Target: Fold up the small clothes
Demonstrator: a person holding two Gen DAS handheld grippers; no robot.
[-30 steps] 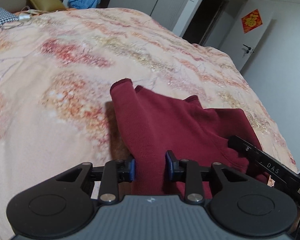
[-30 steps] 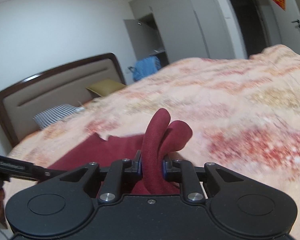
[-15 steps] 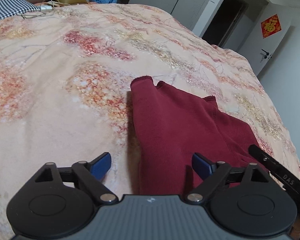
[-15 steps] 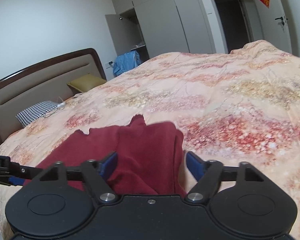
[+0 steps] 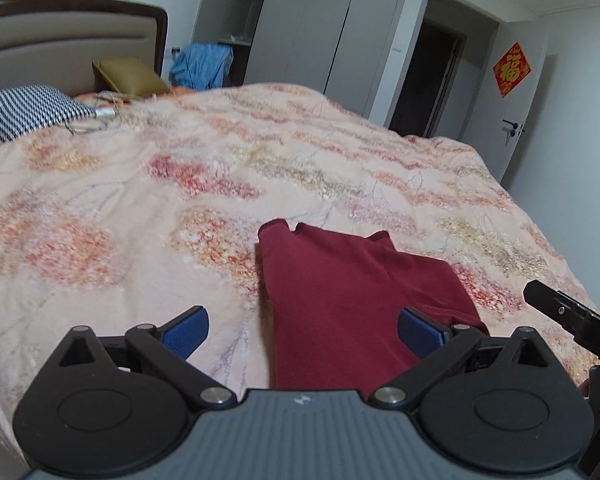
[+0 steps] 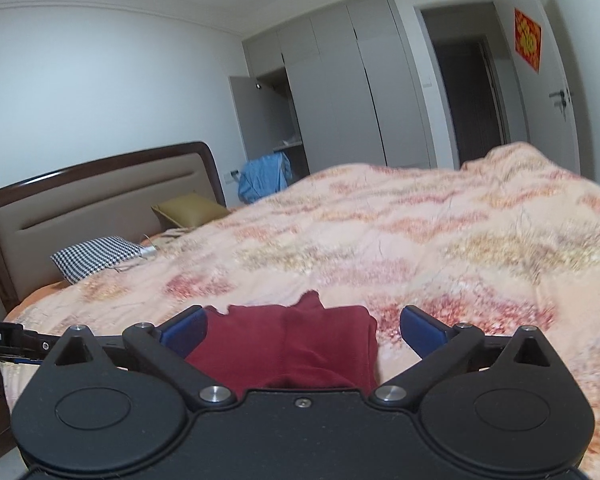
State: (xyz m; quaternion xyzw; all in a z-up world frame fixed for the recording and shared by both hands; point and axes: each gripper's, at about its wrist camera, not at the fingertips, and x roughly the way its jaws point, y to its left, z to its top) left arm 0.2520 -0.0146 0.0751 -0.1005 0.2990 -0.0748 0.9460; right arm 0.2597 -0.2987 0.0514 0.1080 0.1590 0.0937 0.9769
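Note:
A dark red garment (image 5: pixel 340 300) lies folded flat on the floral bedspread (image 5: pixel 180 200), near the bed's front edge. My left gripper (image 5: pixel 304 332) is open and empty, raised a little above the garment's near left edge. The garment also shows in the right wrist view (image 6: pixel 296 344), lying between and below the blue pads. My right gripper (image 6: pixel 300 330) is open and empty, raised above the garment's near edge. The right gripper's body shows at the right edge of the left wrist view (image 5: pixel 568 316).
A checked pillow (image 5: pixel 24 112) and an olive cushion (image 5: pixel 128 76) lie by the headboard (image 6: pixel 100 204). A blue cloth (image 6: pixel 264 176) hangs by the grey wardrobe (image 6: pixel 340 92). An open doorway (image 5: pixel 428 80) is behind the bed.
Both grippers opened and let go of the red garment, which dropped flat onto the bed. Both grippers then lifted and tilted up, away from it.

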